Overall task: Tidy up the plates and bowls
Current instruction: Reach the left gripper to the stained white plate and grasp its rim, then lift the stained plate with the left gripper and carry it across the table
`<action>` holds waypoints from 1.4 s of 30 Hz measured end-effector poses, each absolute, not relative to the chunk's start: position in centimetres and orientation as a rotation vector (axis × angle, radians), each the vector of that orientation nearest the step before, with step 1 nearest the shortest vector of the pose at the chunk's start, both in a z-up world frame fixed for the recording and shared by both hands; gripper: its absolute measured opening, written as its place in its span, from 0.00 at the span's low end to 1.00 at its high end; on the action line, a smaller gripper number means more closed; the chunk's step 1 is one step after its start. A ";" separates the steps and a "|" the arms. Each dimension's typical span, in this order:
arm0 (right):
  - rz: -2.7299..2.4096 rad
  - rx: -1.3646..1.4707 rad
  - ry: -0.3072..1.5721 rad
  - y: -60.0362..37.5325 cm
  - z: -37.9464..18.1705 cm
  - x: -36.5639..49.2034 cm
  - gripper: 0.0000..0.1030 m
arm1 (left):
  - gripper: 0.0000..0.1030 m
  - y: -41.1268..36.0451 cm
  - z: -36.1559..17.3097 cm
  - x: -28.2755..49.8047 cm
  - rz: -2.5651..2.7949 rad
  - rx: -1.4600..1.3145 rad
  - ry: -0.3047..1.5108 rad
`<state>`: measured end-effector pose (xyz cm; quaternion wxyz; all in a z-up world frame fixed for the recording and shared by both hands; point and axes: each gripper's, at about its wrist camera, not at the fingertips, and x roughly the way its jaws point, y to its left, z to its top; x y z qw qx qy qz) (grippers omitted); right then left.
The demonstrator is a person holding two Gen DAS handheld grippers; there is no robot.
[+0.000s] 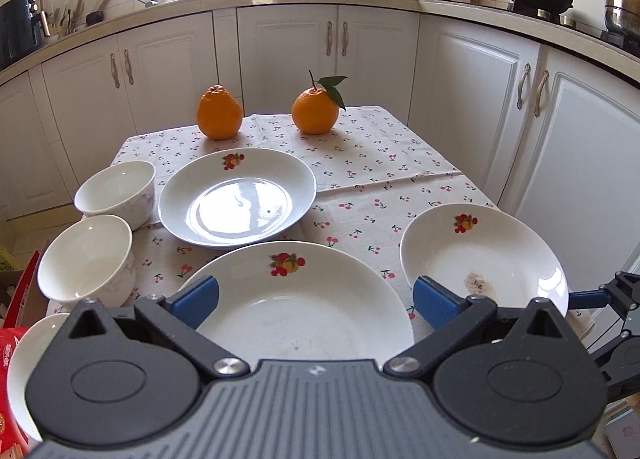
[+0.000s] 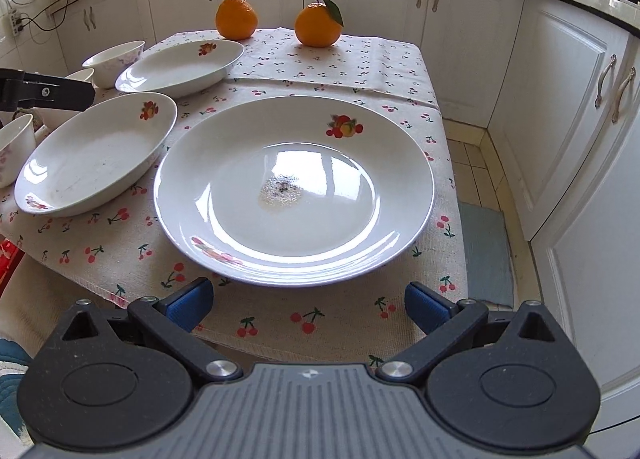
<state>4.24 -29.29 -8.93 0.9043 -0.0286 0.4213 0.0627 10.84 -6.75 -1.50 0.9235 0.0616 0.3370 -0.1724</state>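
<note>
A cherry-print tablecloth (image 2: 360, 59) covers the table, bearing 3 plates (image 2: 296, 191), 3 bowls (image 1: 116, 191) and 2 oranges (image 1: 219, 111).

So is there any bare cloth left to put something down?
Yes: the widest bare patch is the far right cloth, between the leafed orange, the table's right edge and the speckled plate. The left side is crowded: two other plates and the bowls sit close together.
</note>
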 end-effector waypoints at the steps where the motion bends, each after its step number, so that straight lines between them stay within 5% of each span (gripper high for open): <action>1: 0.133 -0.060 0.872 -29.5 -9.1 4.4 1.00 | 0.99 -7.0 -1.6 11.2 -0.367 0.129 0.699; 29: 0.302 -0.083 0.683 -31.5 -10.5 3.9 1.00 | 0.99 -18.0 -4.4 20.1 -0.753 0.248 0.967; 42: 0.370 -0.107 0.688 -31.8 -10.6 4.6 1.00 | 0.79 -20.6 -6.5 23.7 -0.831 0.271 1.108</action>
